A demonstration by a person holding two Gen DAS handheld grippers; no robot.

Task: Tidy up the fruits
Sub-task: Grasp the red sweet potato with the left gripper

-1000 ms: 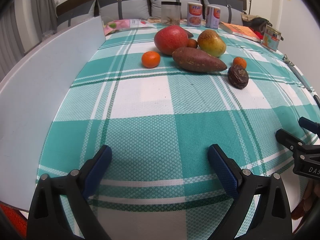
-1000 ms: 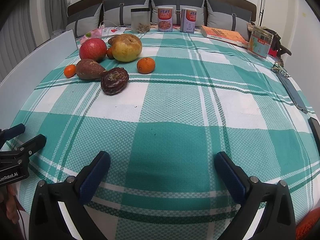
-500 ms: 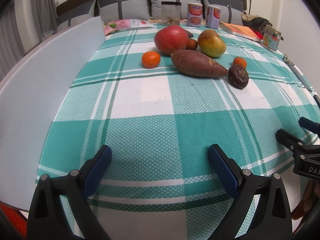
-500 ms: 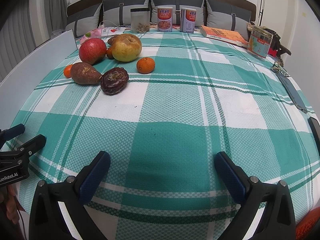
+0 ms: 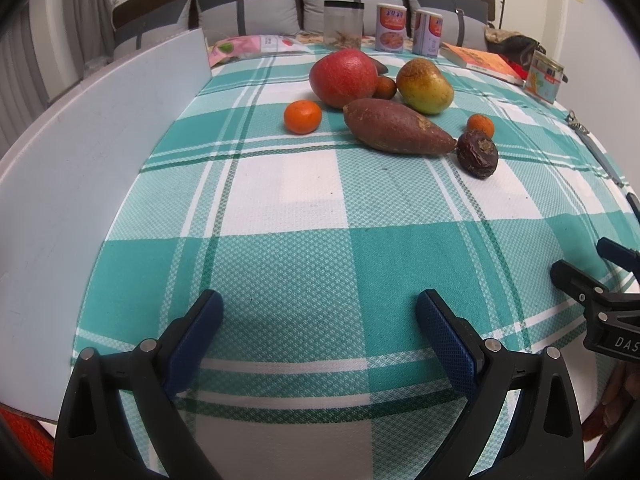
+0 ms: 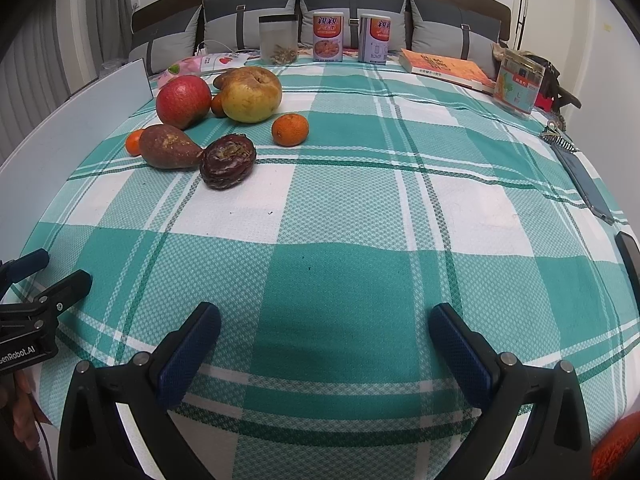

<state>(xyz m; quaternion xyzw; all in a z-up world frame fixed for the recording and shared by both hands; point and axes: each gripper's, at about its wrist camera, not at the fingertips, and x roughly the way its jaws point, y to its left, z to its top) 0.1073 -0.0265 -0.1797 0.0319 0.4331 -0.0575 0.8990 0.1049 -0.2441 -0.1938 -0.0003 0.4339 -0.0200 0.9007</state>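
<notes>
At the far edge of the checked cloth [image 6: 340, 280], a clear jar [image 6: 278, 40] holds brownish bits at its bottom, beside two closed cans [image 6: 328, 36]. The fruits [image 6: 250, 94] cluster at far left. The left gripper [image 5: 318, 320] and right gripper [image 6: 324, 332] are both spread wide, empty.

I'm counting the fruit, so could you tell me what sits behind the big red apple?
Behind the red apple a small orange fruit and a brownish tip peek out; the rest of both is hidden.
</notes>
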